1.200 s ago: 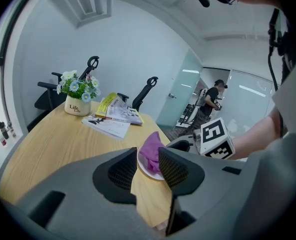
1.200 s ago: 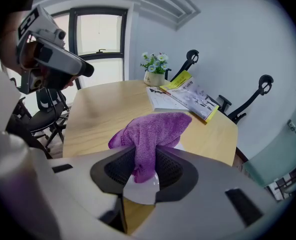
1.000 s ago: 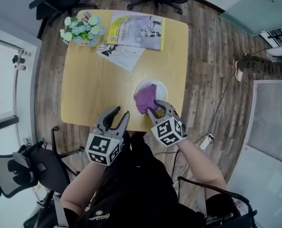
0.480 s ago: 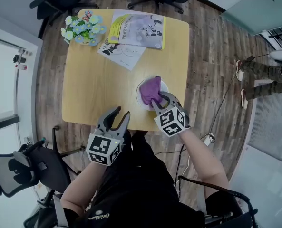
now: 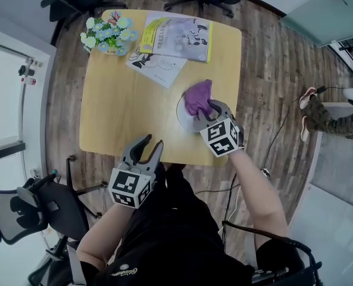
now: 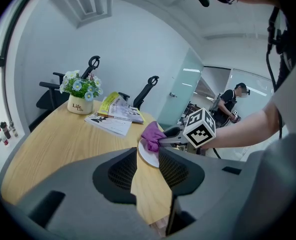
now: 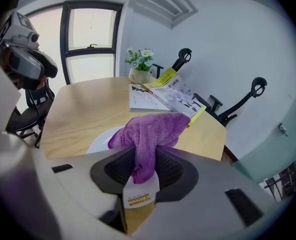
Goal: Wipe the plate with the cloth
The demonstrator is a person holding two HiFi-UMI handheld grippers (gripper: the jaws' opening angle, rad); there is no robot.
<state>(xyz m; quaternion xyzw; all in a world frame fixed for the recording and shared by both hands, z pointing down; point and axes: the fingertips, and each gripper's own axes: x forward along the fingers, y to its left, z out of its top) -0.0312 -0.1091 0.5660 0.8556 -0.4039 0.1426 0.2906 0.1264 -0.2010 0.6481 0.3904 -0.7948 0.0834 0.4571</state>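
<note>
Plate [image 5: 181, 115] right on surface [image 5: 122, 115] | right tongs [image 5: 207, 114] pinching cloth [image 5: 198, 96], pressed down for wiping | left tongs [image 5: 145, 148] spread, idle near edge

Head view steeply overhead; gripper views low across the shared table [image 5: 119, 109].

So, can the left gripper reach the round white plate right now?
Probably yes. The left gripper hangs open and empty at the wooden table's near edge, with only bare tabletop between it and the round white plate; the right gripper, shut on the purple cloth, covers the plate's far side.
</note>
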